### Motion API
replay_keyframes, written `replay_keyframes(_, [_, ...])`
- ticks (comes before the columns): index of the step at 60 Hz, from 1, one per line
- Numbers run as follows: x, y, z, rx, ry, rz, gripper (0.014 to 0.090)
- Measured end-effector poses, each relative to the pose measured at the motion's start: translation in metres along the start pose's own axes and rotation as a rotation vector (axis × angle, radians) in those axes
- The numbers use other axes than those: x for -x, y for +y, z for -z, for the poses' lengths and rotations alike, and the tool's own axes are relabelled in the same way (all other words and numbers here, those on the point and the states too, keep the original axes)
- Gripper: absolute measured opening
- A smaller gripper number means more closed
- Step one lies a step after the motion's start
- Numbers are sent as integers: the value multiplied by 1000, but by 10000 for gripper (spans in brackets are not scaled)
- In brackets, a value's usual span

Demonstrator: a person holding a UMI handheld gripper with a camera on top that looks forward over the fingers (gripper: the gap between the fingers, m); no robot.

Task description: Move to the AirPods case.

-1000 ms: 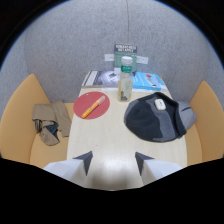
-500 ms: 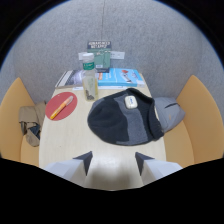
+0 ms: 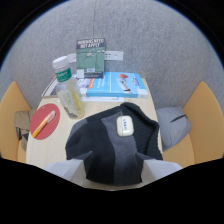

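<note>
The white AirPods case (image 3: 124, 125) lies on top of a dark crumpled garment (image 3: 105, 150) on the pale table (image 3: 50, 150). It sits just ahead of my fingers and between their lines. My gripper (image 3: 106, 167) hovers over the near part of the garment, open, with nothing held. The left finger (image 3: 70, 167) and the right finger (image 3: 150, 165) show as grey tips at either side of the garment.
A clear bottle (image 3: 70, 97) with a green-and-white tub (image 3: 62, 70) stands left of the case. A red disc (image 3: 44, 121) with a yellow-orange pen lies further left. A blue book (image 3: 117, 84) and a sign card (image 3: 91, 57) sit beyond. Orange seats flank the table.
The gripper has moved forward and to the right. The garment and the case have grown larger and shifted toward the middle between the fingers; the red disc has slid off to the left.
</note>
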Motion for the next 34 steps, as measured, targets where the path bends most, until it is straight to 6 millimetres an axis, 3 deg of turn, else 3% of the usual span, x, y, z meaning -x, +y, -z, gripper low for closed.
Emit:
replay_keyframes(8, [-6,-17,-28,-2,-9,1,868])
replay_keyframes(20, [-10,-34,-54,-3,-16,1,870])
replay_keyframes(34, [-14,-36,-59,4,-13,-2,871])
